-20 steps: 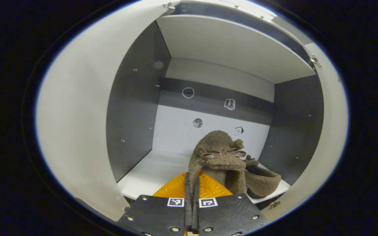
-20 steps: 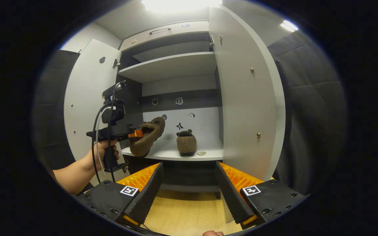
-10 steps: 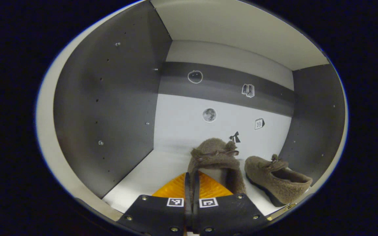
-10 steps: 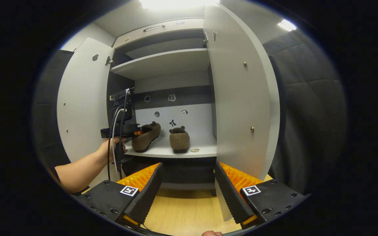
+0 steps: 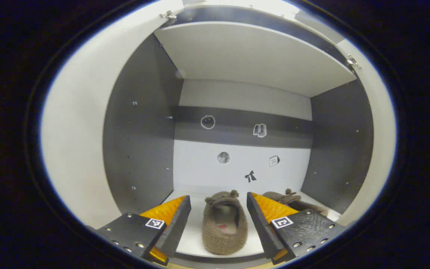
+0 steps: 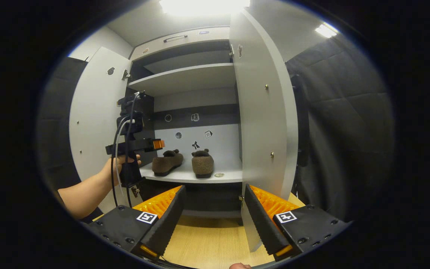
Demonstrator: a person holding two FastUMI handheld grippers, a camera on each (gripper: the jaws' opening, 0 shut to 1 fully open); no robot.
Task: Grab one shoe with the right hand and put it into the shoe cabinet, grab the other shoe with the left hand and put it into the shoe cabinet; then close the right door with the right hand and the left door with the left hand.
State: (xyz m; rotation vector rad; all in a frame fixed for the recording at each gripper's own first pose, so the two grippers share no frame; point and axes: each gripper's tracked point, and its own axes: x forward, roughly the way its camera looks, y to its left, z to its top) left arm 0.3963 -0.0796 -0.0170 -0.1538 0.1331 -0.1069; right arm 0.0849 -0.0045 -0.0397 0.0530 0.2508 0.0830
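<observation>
Shoes number two, and we see both brown fuzzy ones on the same white shelf of the shoe cabinet: the left shoe lies heel toward us between our own spread left fingers, touching neither, and the right shoe sits just beside it, half hidden behind one finger. In the right gripper view the same pair, the left shoe and the right shoe, stand side by side but apart, near the shelf's front edge, with bare shelf behind them up to the back wall. We hold the left gripper released, jaws wide; farther off in the right gripper view the left gripper hangs above and just in front of the shelf edge, over the left shoe's heel, gripped by a hand. The right gripper is also spread open and holds nothing, low over the wooden floor, well back from the cabinet. Doors number two, both swung open: the left door stands out beside the hand, and the right door juts toward us, its lower corner reaching down between our right fingers. The opening between the two door edges is wide. We count two shelves above the shoes, the lower upper shelf roofing the compartment, and five small stickers on the back wall.
</observation>
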